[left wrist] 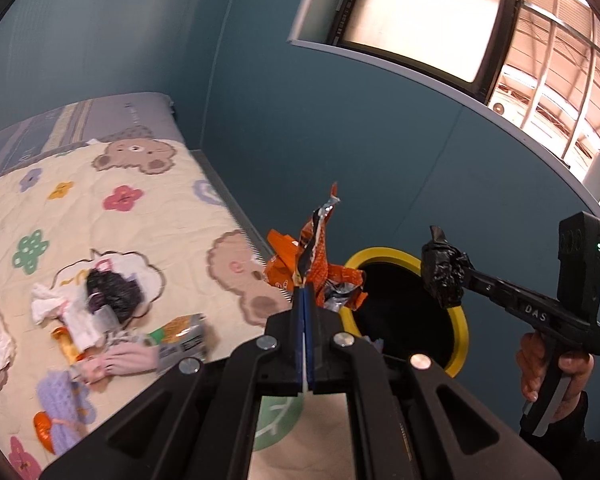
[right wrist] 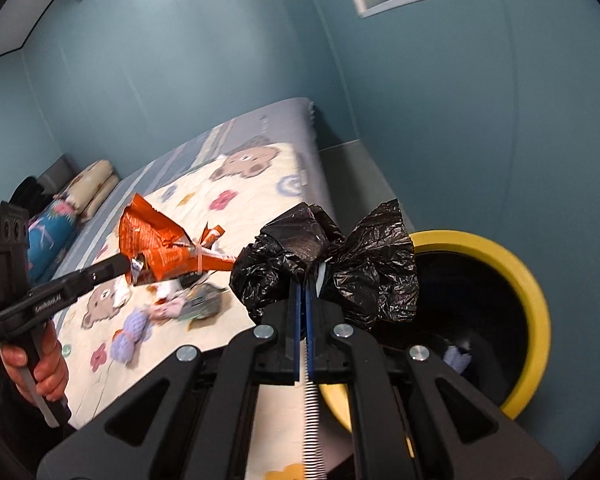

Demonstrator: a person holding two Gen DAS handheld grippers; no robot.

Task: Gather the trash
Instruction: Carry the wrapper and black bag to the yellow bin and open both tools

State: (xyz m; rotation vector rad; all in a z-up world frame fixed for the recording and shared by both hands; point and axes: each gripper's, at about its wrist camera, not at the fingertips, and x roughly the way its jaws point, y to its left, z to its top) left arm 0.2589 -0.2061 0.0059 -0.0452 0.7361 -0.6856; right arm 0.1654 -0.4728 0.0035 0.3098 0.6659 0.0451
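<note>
My left gripper (left wrist: 305, 286) is shut on a crumpled orange snack wrapper (left wrist: 320, 264) and holds it in the air by the bed's edge, just left of the yellow-rimmed bin (left wrist: 458, 320). The wrapper also shows in the right wrist view (right wrist: 160, 248). My right gripper (right wrist: 303, 280) is shut on a crumpled black plastic bag (right wrist: 332, 268), held beside the bin's (right wrist: 536, 300) opening. In the left wrist view that bag (left wrist: 444, 272) hangs over the bin's mouth. A pile of trash (left wrist: 100, 320) lies on the bed.
The bed has a cream quilt (left wrist: 120, 216) with bears and flowers; pillows (right wrist: 88, 188) lie at its far end. The bin stands on the floor between the bed and the teal wall (left wrist: 340, 140). A window (left wrist: 440, 8) is above. Some items lie inside the bin (right wrist: 456, 356).
</note>
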